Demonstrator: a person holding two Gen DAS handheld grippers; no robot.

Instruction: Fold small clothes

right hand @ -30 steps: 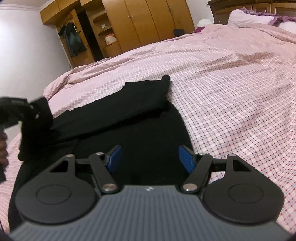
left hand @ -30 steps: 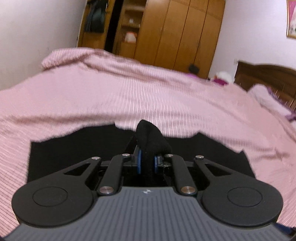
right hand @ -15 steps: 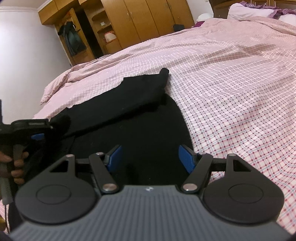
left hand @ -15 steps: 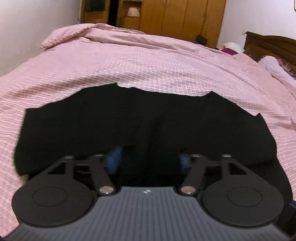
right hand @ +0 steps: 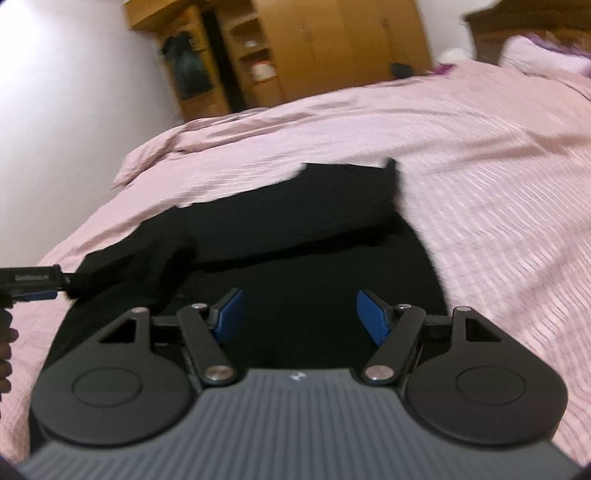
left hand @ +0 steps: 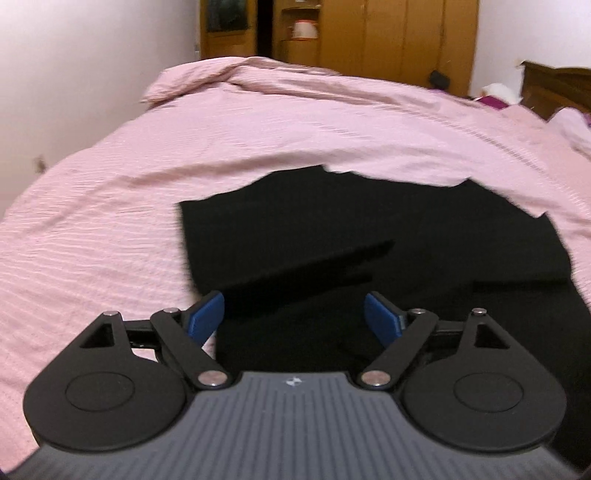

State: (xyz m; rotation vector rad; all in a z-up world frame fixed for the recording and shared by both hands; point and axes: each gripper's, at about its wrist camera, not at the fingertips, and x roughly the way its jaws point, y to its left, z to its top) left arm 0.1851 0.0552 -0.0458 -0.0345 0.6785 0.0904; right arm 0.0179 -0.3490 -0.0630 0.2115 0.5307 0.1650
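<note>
- One black garment (left hand: 369,240), lying on the bed
- One bed with one pink checked cover (left hand: 258,129)
- Two grippers: left gripper (left hand: 293,317), right gripper (right hand: 297,315)
- Two blue fingers (left hand: 205,315) on each
- One wooden wardrobe (left hand: 399,37)

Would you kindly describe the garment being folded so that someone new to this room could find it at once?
Start from the large bed with the pink checked cover that fills the room in front of the wooden wardrobes. The black garment lies flat on its near part, with its sleeves folded inward. It is the only dark thing on the pale cover, so it stands out at once.
</note>
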